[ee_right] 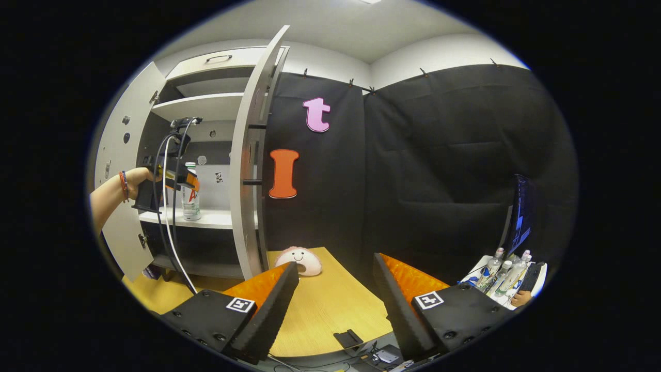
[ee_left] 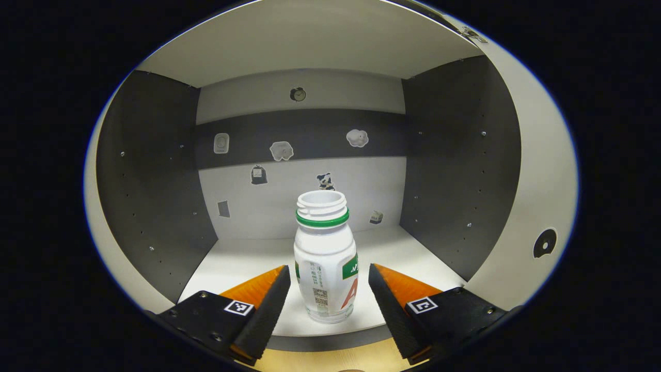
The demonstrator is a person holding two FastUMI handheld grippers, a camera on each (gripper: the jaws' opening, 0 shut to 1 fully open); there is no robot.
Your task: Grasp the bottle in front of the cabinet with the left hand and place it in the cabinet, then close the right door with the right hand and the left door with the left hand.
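In the left gripper view, the left tool [ee_left: 329,289] is being held at 6 o'clock with its 2 fingers apart, and the bottle [ee_left: 325,258] is standing upright between them on the cabinet shelf [ee_left: 232,261], near the shelf's front edge. Neither finger appears to be pressing on the bottle; a gap is showing on each side, so the bottle is judged to be already set down. The step in hand is judged to be the release: the tool is best being drawn straight back toward 6 o'clock, level and with the fingers kept wide, so the capless bottle is not being clipped or tipped off the edge.

In the right gripper view, the right tool [ee_right: 334,297] is being held with its fingers apart and nothing between them, over the desk [ee_right: 330,305]. Beyond it, at 12 o'clock, a plush toy [ee_right: 298,260] is lying on the desk. The right door [ee_right: 250,170] is standing open at 11 o'clock and the left door [ee_right: 116,155] at 9 o'clock, with a hand [ee_right: 139,178] at the cabinet.

Counted: 1 bottle in the cabinet, 2 open doors, 2 tools, 1 toy.
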